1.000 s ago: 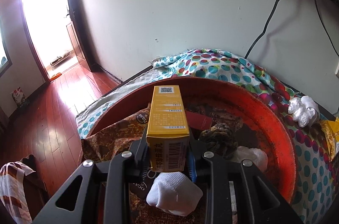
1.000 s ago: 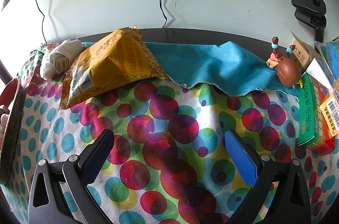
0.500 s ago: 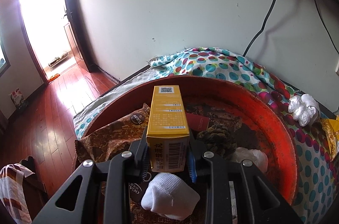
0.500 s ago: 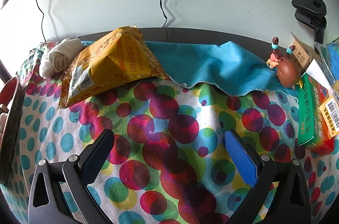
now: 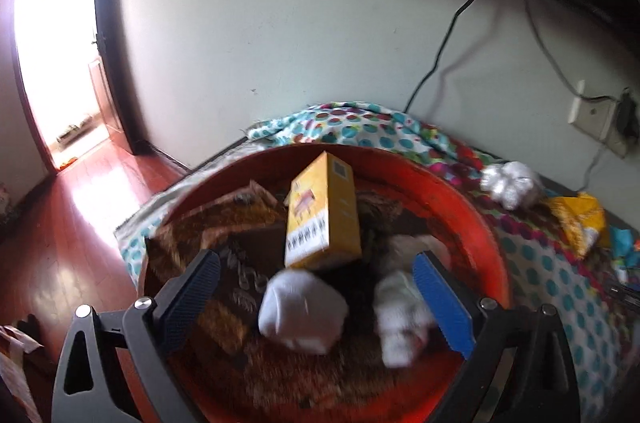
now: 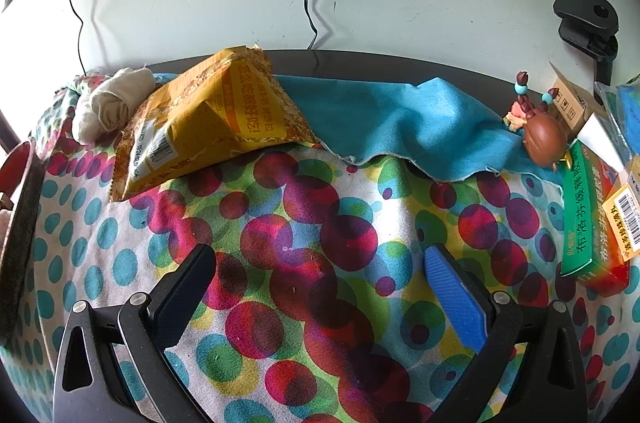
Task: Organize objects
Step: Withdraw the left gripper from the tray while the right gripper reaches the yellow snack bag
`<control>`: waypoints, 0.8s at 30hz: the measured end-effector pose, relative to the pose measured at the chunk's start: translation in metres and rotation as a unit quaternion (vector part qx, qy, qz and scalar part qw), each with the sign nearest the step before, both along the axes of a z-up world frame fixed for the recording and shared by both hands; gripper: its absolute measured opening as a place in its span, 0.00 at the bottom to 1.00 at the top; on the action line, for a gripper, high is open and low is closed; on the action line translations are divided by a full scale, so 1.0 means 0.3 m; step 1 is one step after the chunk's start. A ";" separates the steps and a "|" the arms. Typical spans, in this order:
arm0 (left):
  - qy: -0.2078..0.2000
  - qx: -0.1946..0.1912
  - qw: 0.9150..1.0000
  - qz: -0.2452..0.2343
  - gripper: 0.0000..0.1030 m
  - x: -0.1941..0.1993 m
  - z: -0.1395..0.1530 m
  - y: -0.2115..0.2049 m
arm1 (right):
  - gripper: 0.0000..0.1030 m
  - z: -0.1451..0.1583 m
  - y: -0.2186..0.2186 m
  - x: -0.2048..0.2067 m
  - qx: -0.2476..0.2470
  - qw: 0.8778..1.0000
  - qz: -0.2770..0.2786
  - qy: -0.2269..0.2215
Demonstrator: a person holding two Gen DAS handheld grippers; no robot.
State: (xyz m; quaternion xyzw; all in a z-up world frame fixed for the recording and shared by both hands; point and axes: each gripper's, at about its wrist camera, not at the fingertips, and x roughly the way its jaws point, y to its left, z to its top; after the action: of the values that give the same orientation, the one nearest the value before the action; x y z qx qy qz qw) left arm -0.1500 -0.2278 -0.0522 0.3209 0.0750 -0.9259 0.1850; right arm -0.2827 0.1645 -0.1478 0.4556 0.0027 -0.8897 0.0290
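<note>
- Nearest to us, our left gripper (image 5: pixel 316 295) has its jaws opening, wide apart, with nothing pressed between the pads; the view is blurred.
- Just beyond the fingertips sits a white rolled sock (image 5: pixel 302 315) and a second pale bundle (image 5: pixel 400 319) beside it, both inside the red basin (image 5: pixel 472 219).
- Past them the yellow box (image 5: pixel 324 215) stands tilted among brown patterned packets (image 5: pixel 224 219) in the basin, clear of both pads. We judge it delivered: one more item sorted.
- The box looks like a small carton, yellow with a barcode panel at its near end and a code square on top; edges seem crisp and undented, though blur hides the print.
- Our right gripper (image 6: pixel 320 287) hangs released over the spotted cloth (image 6: pixel 304 223), holding nothing.
- Farther on that side, things remain loose: a yellow snack bag (image 6: pixel 208 127) near the wall, a cream cloth bundle (image 6: pixel 108 103) beside it, a blue cloth (image 6: pixel 400 119), a small figurine (image 6: pixel 538 131) and a green box (image 6: pixel 584 211) at the right edge.
- So we judge the job partly done; the basin already holds several items, and those still on the cloth look left to gather, if they belong in it too.
</note>
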 end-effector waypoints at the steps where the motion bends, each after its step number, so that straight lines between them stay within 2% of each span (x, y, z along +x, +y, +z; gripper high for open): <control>1: 0.006 0.006 1.000 -0.004 0.97 0.032 0.004 0.006 | 1.00 -0.001 -0.003 0.001 0.008 1.000 0.001 -0.001; 5: 0.024 0.032 0.999 -0.032 0.97 0.164 -0.016 0.053 | 1.00 0.032 -0.043 0.001 0.021 1.000 0.015 0.013; 8: 0.022 0.034 0.998 -0.054 0.97 0.219 -0.056 0.100 | 1.00 0.077 -0.117 -0.031 0.026 0.999 0.037 0.018; 11: 0.025 0.038 0.997 -0.069 0.97 0.228 -0.077 0.128 | 1.00 0.099 -0.222 -0.090 0.057 0.996 0.068 0.012; 14: 0.029 0.030 0.996 -0.078 0.97 0.221 -0.083 0.146 | 1.00 0.102 -0.257 -0.141 0.085 0.995 0.059 0.017; 16: 0.034 0.043 0.995 -0.083 0.97 0.228 -0.089 0.145 | 1.00 0.077 -0.252 -0.191 0.055 0.996 0.062 -0.012; 18: 0.023 0.040 0.995 -0.084 0.97 0.219 -0.104 0.153 | 1.00 0.087 -0.263 -0.199 0.054 0.997 0.055 -0.004; 22: 0.011 0.041 0.995 -0.096 0.97 0.220 -0.129 0.171 | 1.00 0.088 -0.203 -0.247 0.005 0.999 0.038 -0.020; 24: 0.005 0.046 0.994 -0.100 0.97 0.217 -0.140 0.181 | 1.00 0.085 -0.192 -0.247 -0.003 0.999 0.045 -0.024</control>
State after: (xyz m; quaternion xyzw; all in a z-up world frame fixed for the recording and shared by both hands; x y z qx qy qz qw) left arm -0.0850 -0.1736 -0.0941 0.3300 0.0864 -0.9369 0.0758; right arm -0.3567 0.1070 -0.1223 0.4762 0.0196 -0.8763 0.0700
